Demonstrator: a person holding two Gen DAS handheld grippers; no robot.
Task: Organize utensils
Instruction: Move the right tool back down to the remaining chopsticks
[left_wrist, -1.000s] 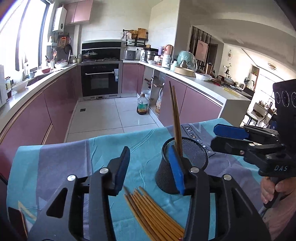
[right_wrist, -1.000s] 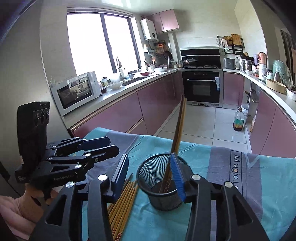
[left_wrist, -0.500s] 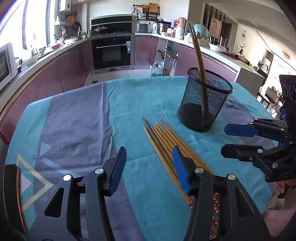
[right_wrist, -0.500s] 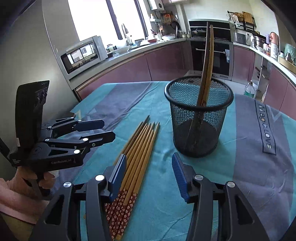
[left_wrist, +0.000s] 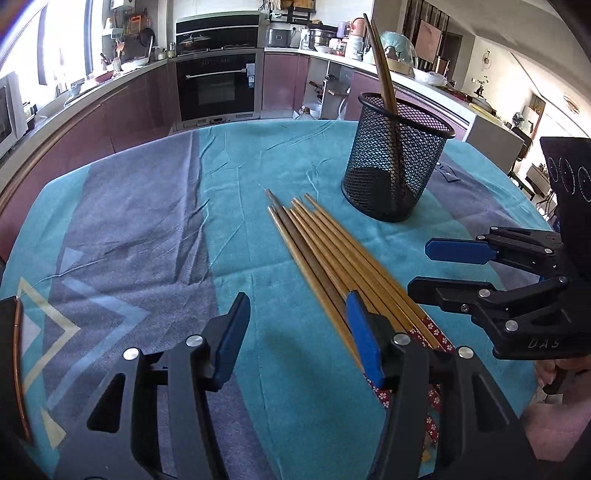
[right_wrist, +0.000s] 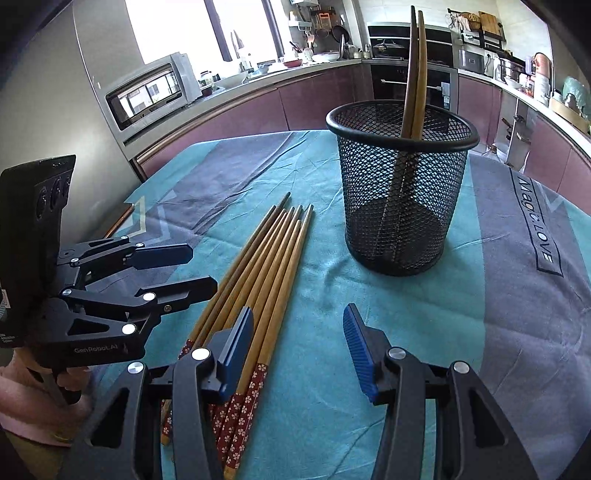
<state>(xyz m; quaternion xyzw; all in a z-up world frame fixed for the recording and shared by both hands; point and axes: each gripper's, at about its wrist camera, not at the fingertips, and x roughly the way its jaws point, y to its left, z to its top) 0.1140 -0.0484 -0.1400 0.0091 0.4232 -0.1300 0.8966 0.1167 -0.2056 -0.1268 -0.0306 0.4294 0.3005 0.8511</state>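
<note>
Bench (left_wrist: 236, 155) covered by a teal and grey-purple patterned cloth (right_wrist: 517, 295), creased in places. Black wire-mesh cylindrical holder (right_wrist: 402, 206) standing upright on the cloth toward the far side, containing two brown wooden chopsticks (right_wrist: 415, 74) leaning against its rim and projecting well above it. Bundle of loose wooden chopsticks with red floral handle ends (right_wrist: 266, 273) lying flat on the cloth just beside the holder, not touching it, tips pointing away toward the far edge. Left gripper (left_wrist: 295, 332), black with blue pads, low over the cloth at the near end of the bundle; jaws partway apart and opening, nothing between them but bare cloth, right pad over the nearest stick, contact not determinable. Right gripper (right_wrist: 299, 347), same build, jaws about half apart and empty, left pad over the handle ends of the bundle, bare cloth in the gap. Part of a hand (right_wrist: 22, 376) in a pink sleeve visible on the left gripper's grip.
</note>
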